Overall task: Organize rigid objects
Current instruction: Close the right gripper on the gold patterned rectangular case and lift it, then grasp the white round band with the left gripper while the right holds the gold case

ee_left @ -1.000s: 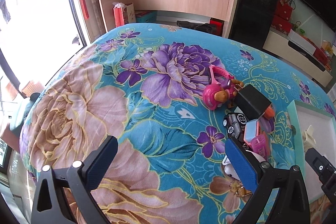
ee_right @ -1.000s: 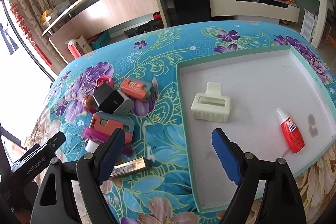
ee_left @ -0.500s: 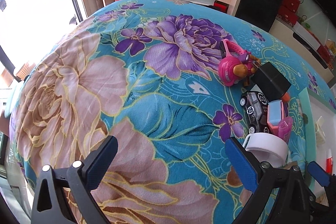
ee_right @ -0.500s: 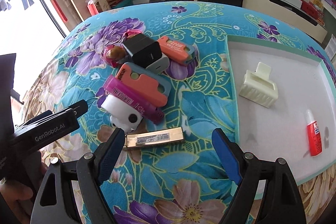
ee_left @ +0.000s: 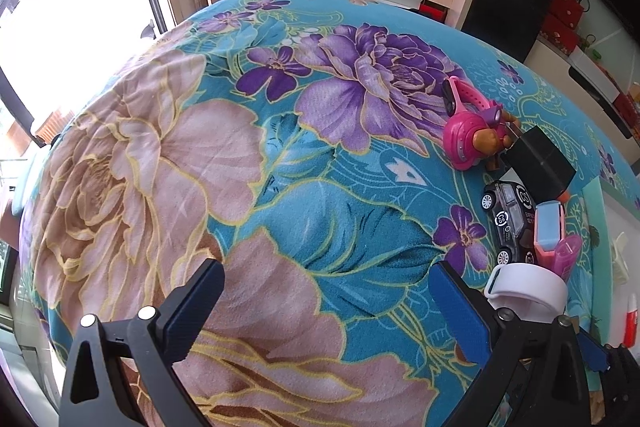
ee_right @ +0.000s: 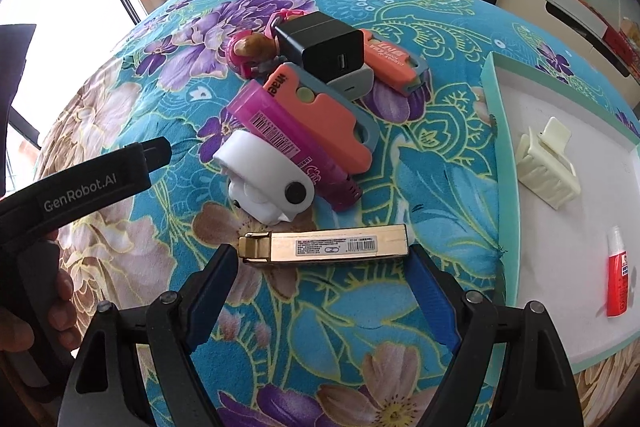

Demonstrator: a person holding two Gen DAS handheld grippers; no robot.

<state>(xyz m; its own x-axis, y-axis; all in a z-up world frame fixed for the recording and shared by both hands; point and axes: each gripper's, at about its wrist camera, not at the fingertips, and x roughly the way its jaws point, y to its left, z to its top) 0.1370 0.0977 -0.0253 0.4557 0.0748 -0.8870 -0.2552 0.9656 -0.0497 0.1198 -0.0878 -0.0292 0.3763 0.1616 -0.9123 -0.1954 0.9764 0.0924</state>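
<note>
In the left wrist view, the left gripper (ee_left: 326, 311) hangs with its jaws spread wide and nothing between them, over the teal floral cloth (ee_left: 224, 163) that covers the table. At the right edge sits a pile of small things: a pink round toy with a brown figure (ee_left: 470, 139), a black cube-shaped charger (ee_left: 538, 163), a dark toy car (ee_left: 508, 219) and a white plastic cap-like piece (ee_left: 528, 287). Only a sliver of the pale green rim of the tray shows beyond them.

In the right wrist view, the shallow white tray with a pale green rim (ee_right: 496, 131) lies to the right on the cloth. In it are a cream plastic hair claw clip (ee_right: 548, 165) and, nearer the camera, a small red and white squeeze bottle (ee_right: 618, 275), its white tip pointing away. The two are well apart.

The right gripper (ee_right: 324, 283) is also spread wide, gripping nothing. Just ahead of its fingertips, on the cloth left of the tray, lies a flat gold rectangular case with a barcode label (ee_right: 324, 247). Its long axis runs left to right, crosswise to the fingers, with the clasp end to the left. It spans about the gap between the blue pads; whether they touch it I cannot tell. Behind it lie a magenta tube with a barcode (ee_right: 288, 147) and an orange and grey cutter (ee_right: 324, 115).
</note>
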